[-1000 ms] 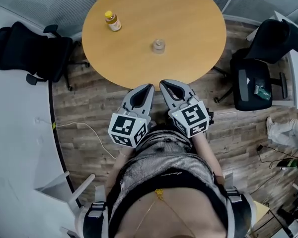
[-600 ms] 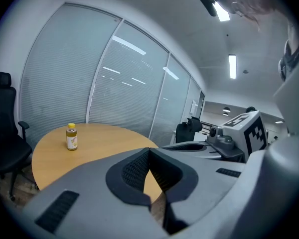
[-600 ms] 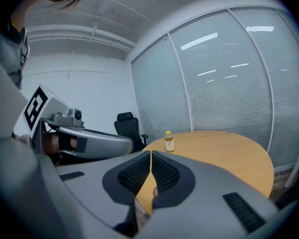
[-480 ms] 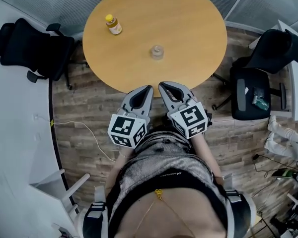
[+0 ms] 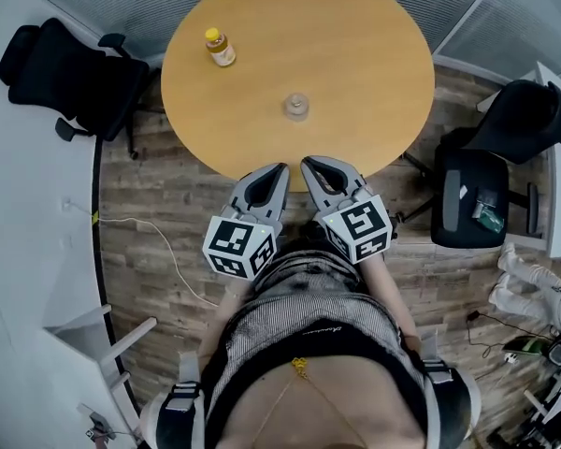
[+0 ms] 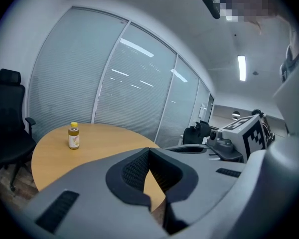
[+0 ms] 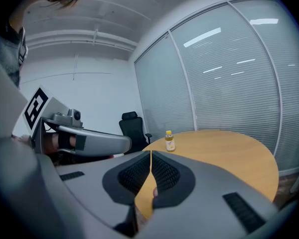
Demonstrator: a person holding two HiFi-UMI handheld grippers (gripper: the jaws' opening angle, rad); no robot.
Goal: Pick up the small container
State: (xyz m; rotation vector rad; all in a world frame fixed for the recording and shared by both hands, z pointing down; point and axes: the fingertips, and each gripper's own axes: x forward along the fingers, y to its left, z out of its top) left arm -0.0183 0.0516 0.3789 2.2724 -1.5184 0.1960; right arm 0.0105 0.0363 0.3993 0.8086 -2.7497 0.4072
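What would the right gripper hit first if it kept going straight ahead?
The right gripper would likely meet the round table first; the small container sits roughly in line beyond, though depth is unclear.

A round desk (image 5: 355, 54) with a plain, light wood-coloured top fills the upper middle of the head view, and two things stand on it. A small bottle (image 5: 220, 49) with a yellow cap, a pale label and amber contents stands upright near the desk's far left edge. The small container (image 5: 296, 107), clear and squat, stands upright closer to the middle of the top, on the side toward the near edge. It is well apart from the bottle and touches only the desk.
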